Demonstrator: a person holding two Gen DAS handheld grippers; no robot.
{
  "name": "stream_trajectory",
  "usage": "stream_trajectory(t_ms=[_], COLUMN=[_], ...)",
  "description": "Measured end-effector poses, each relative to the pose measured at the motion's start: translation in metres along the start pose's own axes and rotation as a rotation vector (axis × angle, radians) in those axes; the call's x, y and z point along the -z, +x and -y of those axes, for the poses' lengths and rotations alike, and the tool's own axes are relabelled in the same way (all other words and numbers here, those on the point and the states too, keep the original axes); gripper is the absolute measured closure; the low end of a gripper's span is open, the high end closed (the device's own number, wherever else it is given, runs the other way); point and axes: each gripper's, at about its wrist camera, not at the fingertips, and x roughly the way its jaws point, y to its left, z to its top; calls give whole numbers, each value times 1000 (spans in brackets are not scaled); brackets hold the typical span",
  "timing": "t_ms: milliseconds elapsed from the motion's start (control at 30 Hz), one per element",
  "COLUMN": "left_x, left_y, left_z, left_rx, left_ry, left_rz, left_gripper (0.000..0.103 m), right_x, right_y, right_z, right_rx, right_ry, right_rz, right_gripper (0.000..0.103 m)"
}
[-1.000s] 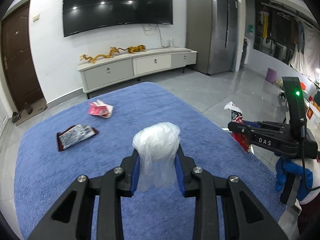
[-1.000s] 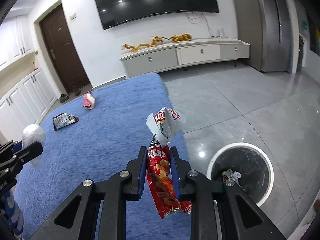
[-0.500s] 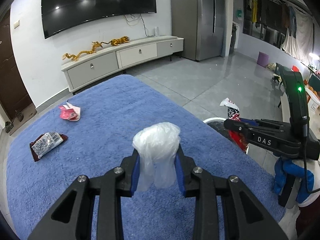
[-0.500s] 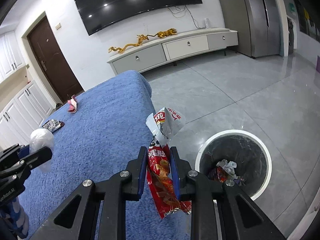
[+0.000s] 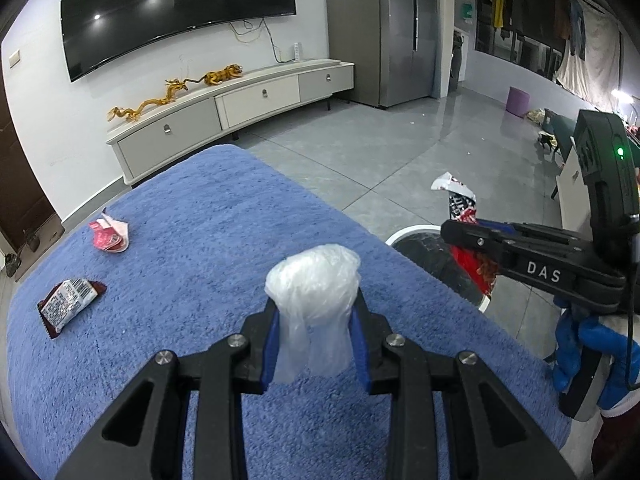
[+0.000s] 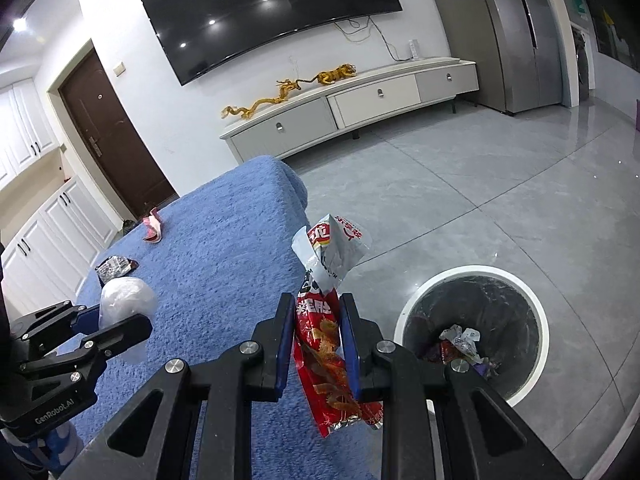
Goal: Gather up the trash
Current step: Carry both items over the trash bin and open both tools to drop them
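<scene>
My left gripper (image 5: pixel 314 344) is shut on a crumpled clear plastic bag (image 5: pixel 314 288) and holds it above the blue table cover (image 5: pixel 200 240). My right gripper (image 6: pixel 314 340) is shut on a red snack bag (image 6: pixel 324 344) and holds it over the table's right edge, just left of the round bin (image 6: pixel 472 320). The bin has a white rim and holds several pieces of trash. The right gripper with the snack bag (image 5: pixel 460 204) shows at the right of the left wrist view, above the bin (image 5: pixel 424 248). A dark wrapper (image 5: pixel 68 300) and a pink wrapper (image 5: pixel 108 234) lie on the table's left side.
The bin stands on grey tiled floor (image 6: pixel 480 184) right of the table. A low white TV cabinet (image 6: pixel 352 108) and a wall TV are at the back. A brown door (image 6: pixel 108 132) is at the left, a grey fridge at the right.
Both grippers have moved right toward the bin, still holding their trash. The bin has come closer and larger in the right wrist view. The wrappers on the table have not moved.
</scene>
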Motion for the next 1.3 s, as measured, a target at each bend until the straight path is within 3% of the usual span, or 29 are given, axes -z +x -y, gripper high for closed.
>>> stream_trajectory(t_ms=[333, 600, 867, 1100, 1200, 1300], left_x=[-18, -51, -90, -110, -112, -115], left_y=[22, 67, 122, 155, 167, 175], left_z=[25, 54, 87, 117, 120, 121], left_rx=[39, 132, 225, 240, 258, 282], left_ry=[65, 79, 45, 34, 11, -23], left_rz=[-11, -62, -146, -200, -224, -237], left_gripper=[74, 74, 74, 72, 71, 59], right_x=[-4, -12, -9, -7, -7, -4], right_y=[-1, 6, 29, 54, 59, 61], right_z=[33, 59, 117, 143, 152, 162], right_rx=[70, 149, 229, 262, 273, 293], right_ry=[59, 76, 183, 224, 244, 267], right_rz=[0, -15, -85, -156, -161, -165], right_gripper=[82, 82, 80, 80, 78, 65])
